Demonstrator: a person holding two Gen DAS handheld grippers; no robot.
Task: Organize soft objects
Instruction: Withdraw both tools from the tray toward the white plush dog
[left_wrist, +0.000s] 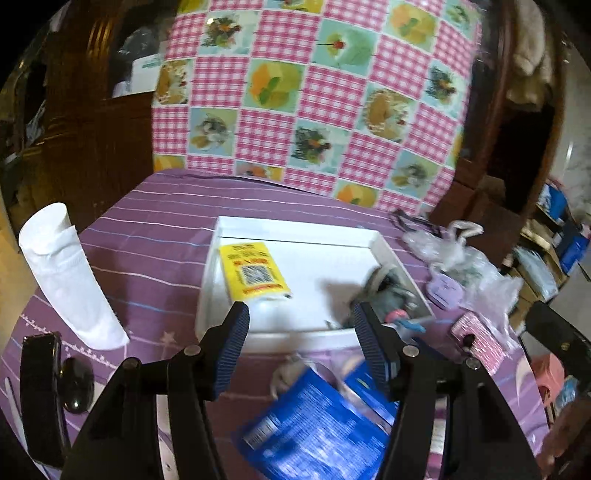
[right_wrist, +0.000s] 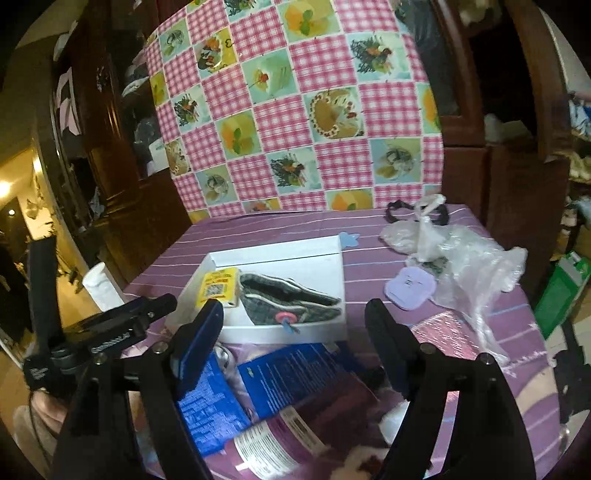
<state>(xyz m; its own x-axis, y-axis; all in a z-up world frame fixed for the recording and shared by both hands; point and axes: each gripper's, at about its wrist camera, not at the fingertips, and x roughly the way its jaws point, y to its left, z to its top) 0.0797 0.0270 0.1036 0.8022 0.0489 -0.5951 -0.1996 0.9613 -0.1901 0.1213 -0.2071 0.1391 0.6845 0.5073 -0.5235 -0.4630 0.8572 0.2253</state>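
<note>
The blue printed soft packet (left_wrist: 314, 432) lies on the purple striped counter (left_wrist: 155, 221), just in front of the shallow white box (left_wrist: 295, 230) and below both tools. Its long axis runs diagonally toward the box. The left tool (left_wrist: 301, 332) hangs almost directly over it, spread wide and empty; the right tool (right_wrist: 295, 325) (equally wide, empty) sits nearby.

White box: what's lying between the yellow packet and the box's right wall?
In the right wrist view, a grey fabric piece with a pink ring lies in the white box beside the yellow packet, stretching to the right wall.
</note>
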